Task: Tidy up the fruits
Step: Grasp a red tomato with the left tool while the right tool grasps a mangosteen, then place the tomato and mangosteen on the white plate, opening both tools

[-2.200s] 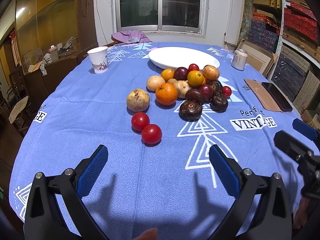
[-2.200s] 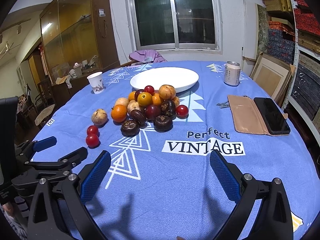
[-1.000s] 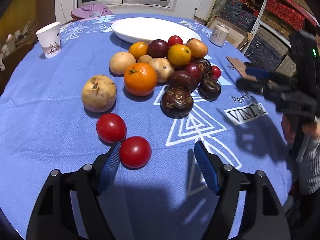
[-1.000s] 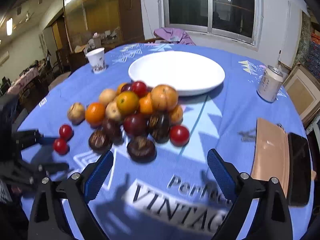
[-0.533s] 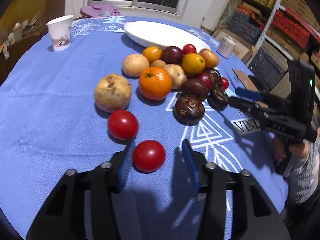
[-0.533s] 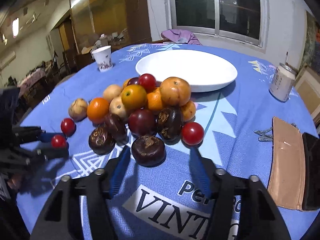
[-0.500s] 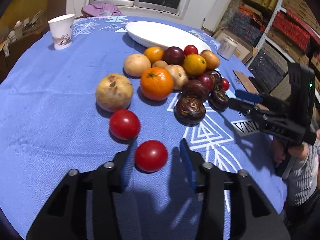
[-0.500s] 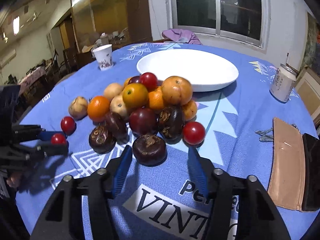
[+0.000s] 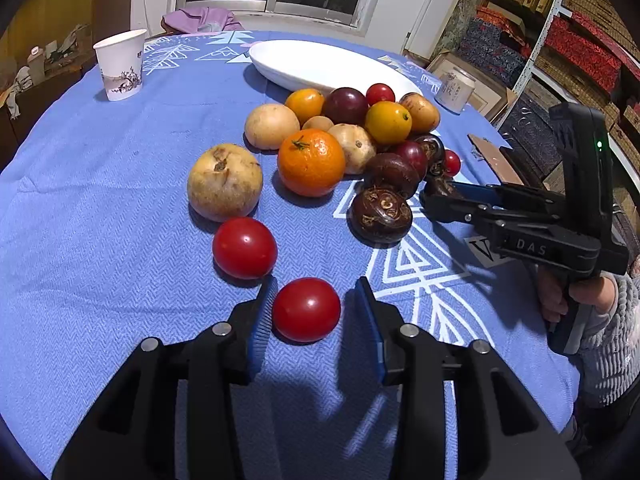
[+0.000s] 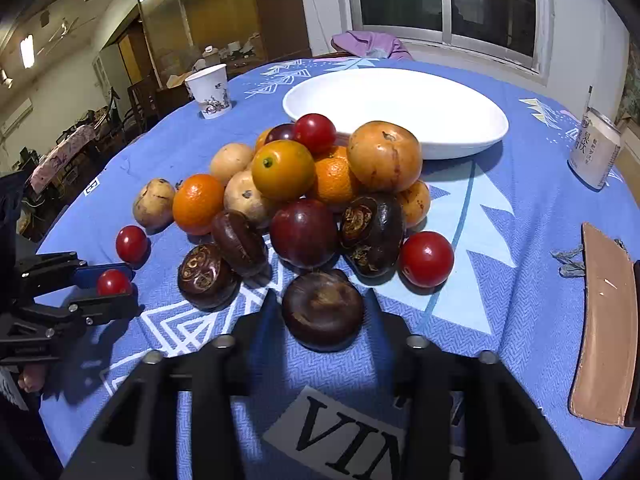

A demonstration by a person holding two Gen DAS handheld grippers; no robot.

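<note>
Left wrist view: left gripper (image 9: 316,320) jaws have just been closing, flanking the tomato (image 9: 306,309) at lower centre, gaps visible; smooth, soft-skinned, take its widest sides gently. Right gripper (image 10: 320,320) closing around the dark fruit (image 10: 322,309), contact unclear.

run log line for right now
left gripper: closing, red tomato between, ungripped | right gripper: closing, dark fruit between, contact unclear
</note>
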